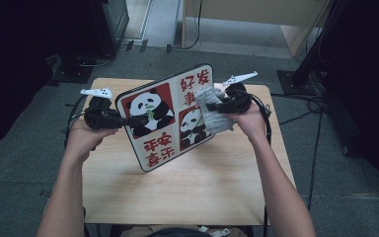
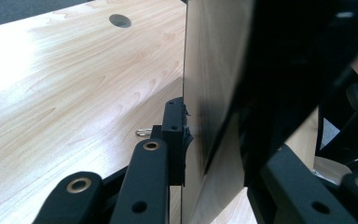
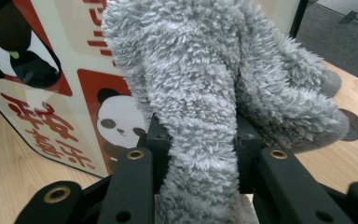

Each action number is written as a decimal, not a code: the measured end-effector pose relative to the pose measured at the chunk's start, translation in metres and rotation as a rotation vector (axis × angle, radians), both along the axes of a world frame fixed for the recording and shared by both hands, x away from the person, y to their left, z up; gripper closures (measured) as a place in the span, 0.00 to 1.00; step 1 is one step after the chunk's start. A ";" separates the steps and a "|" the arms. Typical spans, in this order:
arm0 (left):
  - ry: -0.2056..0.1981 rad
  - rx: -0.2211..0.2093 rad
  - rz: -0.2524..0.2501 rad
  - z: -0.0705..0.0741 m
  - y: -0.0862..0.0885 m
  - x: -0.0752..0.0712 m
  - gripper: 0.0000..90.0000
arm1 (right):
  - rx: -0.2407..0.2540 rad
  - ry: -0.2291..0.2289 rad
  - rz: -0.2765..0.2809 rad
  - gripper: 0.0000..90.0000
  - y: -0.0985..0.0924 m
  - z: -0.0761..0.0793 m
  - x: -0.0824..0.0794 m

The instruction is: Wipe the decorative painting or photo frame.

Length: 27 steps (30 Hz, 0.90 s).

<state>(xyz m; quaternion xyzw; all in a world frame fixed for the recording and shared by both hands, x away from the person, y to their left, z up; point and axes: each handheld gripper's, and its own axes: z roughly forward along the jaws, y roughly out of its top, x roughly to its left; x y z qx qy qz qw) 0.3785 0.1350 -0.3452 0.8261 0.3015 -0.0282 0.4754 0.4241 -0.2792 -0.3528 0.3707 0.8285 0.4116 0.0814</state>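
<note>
Wiping: right hand-held gripper (image 1: 216, 106) clenched on grey fleece cloth (image 3: 205, 88), press flat.
Bracing: left hand-held gripper (image 1: 137, 120) clamps panda board (image 1: 165, 116) steady.

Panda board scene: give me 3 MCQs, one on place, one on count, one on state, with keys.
1. Where is the grey cloth?
A. flat on the table
B. against the panda board's printed face
C. on the floor

2. How many pandas are printed on the panda board?
A. one
B. two
C. four

3. How is the board held?
A. lying flat
B. hanging from a hook
C. tilted up, its edge clamped by the left gripper

Key:
B, the right gripper presses the cloth to the board's right side in the high view.
B, two panda panels show.
C, the fingers pinch its edge above the table.
</note>
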 end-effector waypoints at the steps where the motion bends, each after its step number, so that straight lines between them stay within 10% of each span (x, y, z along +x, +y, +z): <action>1: 0.000 0.000 0.000 0.000 0.000 0.000 0.83 | 0.000 0.000 0.000 0.76 0.000 0.000 0.000; 27: 0.029 -0.023 -0.021 -0.001 0.002 0.000 0.88 | -0.006 0.051 -0.001 0.76 -0.002 -0.032 -0.006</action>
